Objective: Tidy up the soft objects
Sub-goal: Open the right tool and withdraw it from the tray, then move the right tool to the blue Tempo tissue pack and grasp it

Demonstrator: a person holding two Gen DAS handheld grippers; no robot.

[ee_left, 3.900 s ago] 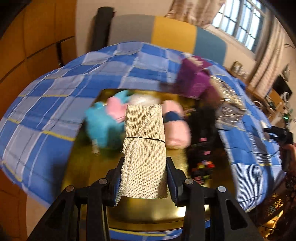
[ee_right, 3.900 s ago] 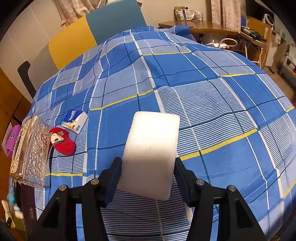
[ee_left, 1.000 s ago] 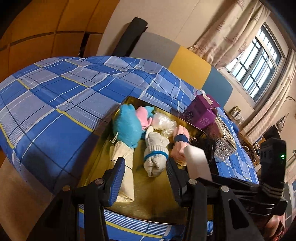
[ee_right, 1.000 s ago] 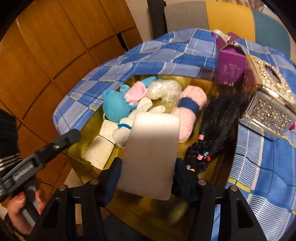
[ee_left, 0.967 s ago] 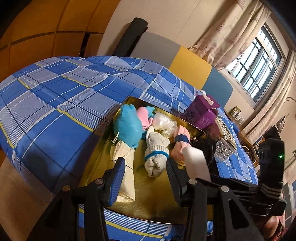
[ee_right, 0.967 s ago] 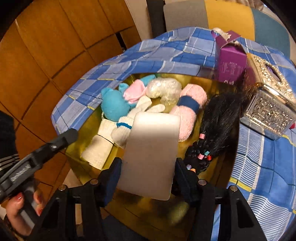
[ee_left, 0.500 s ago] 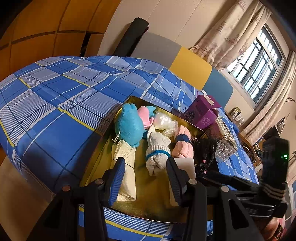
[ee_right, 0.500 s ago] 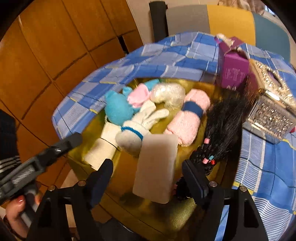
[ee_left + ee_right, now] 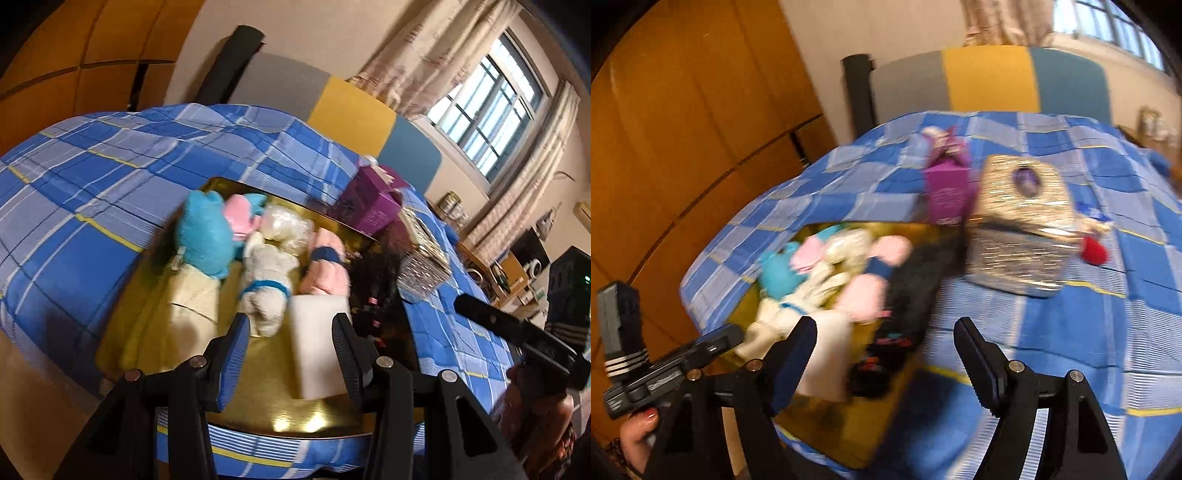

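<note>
- Tray: gold, set on the blue plaid bed, at its near corner.
- Contents, listed across the left wrist view: beige roll, blue plush, pink plush, clear bag, white sock roll, pink roll with a blue band, black wig with coloured beads.
- White sponge: laid flat in the tray, just in front of the pink roll, between the sock roll and the wig. It was held in the right jaws a second ago; it is now released.
- Purple box: stood on the bed just beyond the tray's far edge.
- Silver box: beside the purple box, touching or nearly touching the wig's far end; exact contact cannot be told through blur.
- Red item: seen beyond the silver box, on the bed.
- Left gripper: jaws moderately apart, nothing held; hung over the near part of the tray, the sponge seen behind them. The beige roll carried earlier is now found in the tray.
- Right gripper: jaws wide, having just been opening; nothing gripped. It has been drawn back from the tray, toward the bed beside it.
- Headboard: grey, yellow and teal panels, behind the bed.
- Obstruction: each gripper's handle intrudes at the edge of the other's view; the right wrist view is blurred.
</note>
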